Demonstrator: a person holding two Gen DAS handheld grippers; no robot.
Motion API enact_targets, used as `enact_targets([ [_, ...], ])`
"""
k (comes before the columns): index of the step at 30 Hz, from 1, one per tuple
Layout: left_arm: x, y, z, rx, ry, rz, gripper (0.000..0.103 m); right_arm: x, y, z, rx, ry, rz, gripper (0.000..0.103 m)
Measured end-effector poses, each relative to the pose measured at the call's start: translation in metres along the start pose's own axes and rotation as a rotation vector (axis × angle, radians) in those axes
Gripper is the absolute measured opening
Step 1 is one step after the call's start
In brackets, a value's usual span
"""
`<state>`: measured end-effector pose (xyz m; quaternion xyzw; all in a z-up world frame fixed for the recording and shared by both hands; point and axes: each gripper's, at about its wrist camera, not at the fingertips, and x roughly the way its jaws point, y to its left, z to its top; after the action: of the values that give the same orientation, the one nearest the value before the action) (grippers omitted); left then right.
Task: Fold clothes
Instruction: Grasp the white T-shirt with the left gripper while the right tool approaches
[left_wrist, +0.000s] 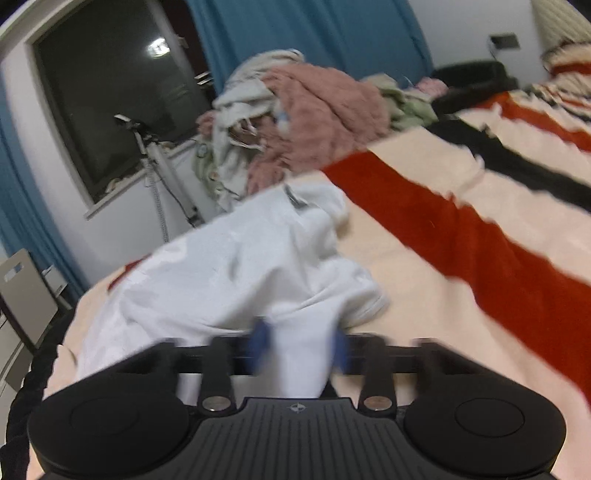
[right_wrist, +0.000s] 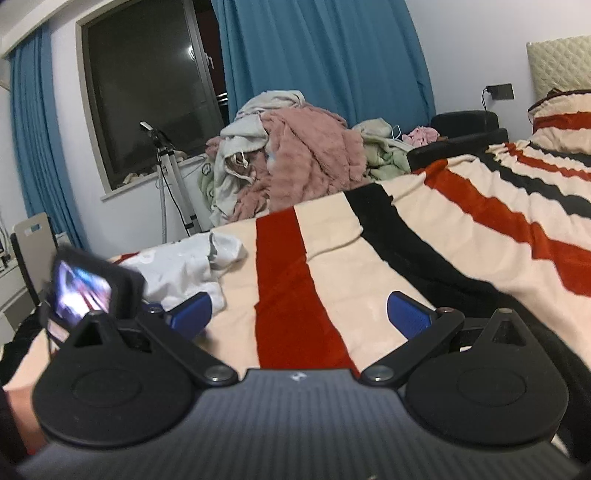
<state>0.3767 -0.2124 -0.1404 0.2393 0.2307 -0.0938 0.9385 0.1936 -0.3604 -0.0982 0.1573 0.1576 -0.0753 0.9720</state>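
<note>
The left gripper (left_wrist: 299, 341) pinches a crumpled white cotton garment (left_wrist: 236, 266) between its blue fingers (left_wrist: 258, 343) – the right gripper (right_wrist: 299, 314) gapes empty over the striped fleece bedspread (right_wrist: 369, 266).

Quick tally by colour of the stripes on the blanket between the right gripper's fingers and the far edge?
Right wrist view, striped blanket, ahead of the right gripper:
Red stripes: 1
Cream stripes: 2
Black stripes: 1
Total: 4

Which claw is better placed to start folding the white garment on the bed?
Left. The left claw is already shut on a bunch of the white garment. The right claw is open over the bare striped blanket, beside the garment.
</note>
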Motion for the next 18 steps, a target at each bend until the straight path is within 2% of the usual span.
enact_targets([
  [2, -0.015, 0.014, 0.003, -0.043, -0.049, -0.013, 0.005, 0.009, -0.002, -0.004, 0.011, 0.008, -0.005, 0.103],
  [5, -0.05, 0.039, 0.004, -0.116, -0.134, -0.008, 0.004, 0.01, -0.003, -0.009, 0.018, -0.005, -0.006, 0.103],
  [8, -0.096, 0.069, -0.004, -0.23, -0.177, -0.031, 0.003, 0.002, -0.003, -0.015, 0.007, -0.033, -0.009, 0.103],
  [13, -0.177, 0.113, -0.035, -0.36, -0.206, -0.06, 0.003, -0.021, 0.011, -0.022, -0.046, -0.097, 0.029, 0.103],
  [18, -0.255, 0.145, -0.083, -0.481, -0.216, -0.081, 0.002, -0.047, 0.04, -0.033, -0.195, -0.133, 0.088, 0.103],
])
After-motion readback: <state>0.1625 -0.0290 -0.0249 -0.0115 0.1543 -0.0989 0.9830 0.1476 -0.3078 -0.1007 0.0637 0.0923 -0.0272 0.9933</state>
